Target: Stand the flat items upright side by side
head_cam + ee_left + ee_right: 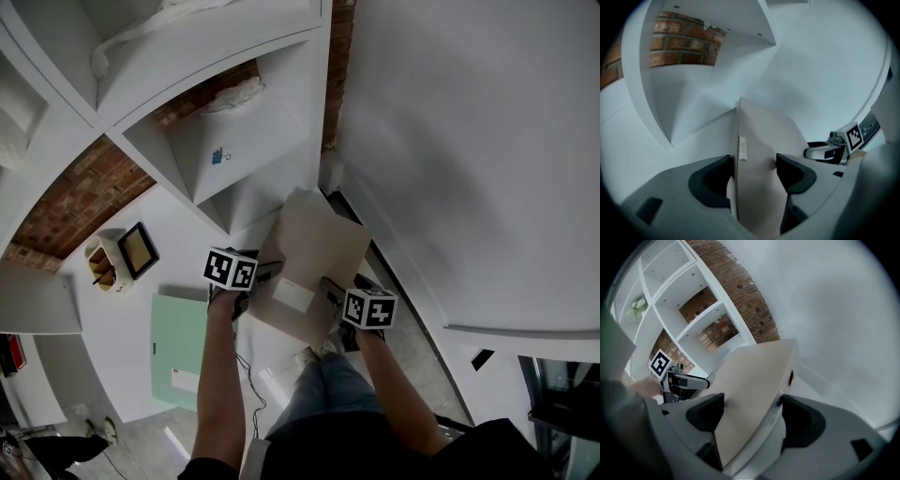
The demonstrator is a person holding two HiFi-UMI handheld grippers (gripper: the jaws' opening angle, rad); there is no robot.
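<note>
- Head view: beige binder [314,253] sits ahead of the person, in the gap between the white shelf unit [216,94] and the plain white wall [469,141], with its broad face tilted towards the camera and a pale label [292,295] near its close edge
- The left gripper [258,281] meets the binder's near left corner and the right gripper [333,292] its near right corner; whether the binder's bottom edge rests on the tabletop [122,328] cannot be told
- A mint green folder [180,347] lies flat on the tabletop, left of the left forearm and well apart from the binder; farther left stand a pen holder [105,262] and, just beside it, a small dark-framed picture [139,249]
- Left gripper view: the fingers [712,180] stand wide apart, one pad against each side of the beige binder [764,136], which fills the gap; its spine label [742,148] runs upright just past the left pad, and the right gripper [811,152] shows at the binder's far side
- Right gripper view: the fingers [705,416] are likewise spread wide with the beige binder [750,376] clamped between them, the left pad on its broad face and the right pad at the spine, near the round hole [791,377]; the left gripper [701,382] shows beyond, in front of the shelf unit [661,301] and brick wall [740,291]
</note>
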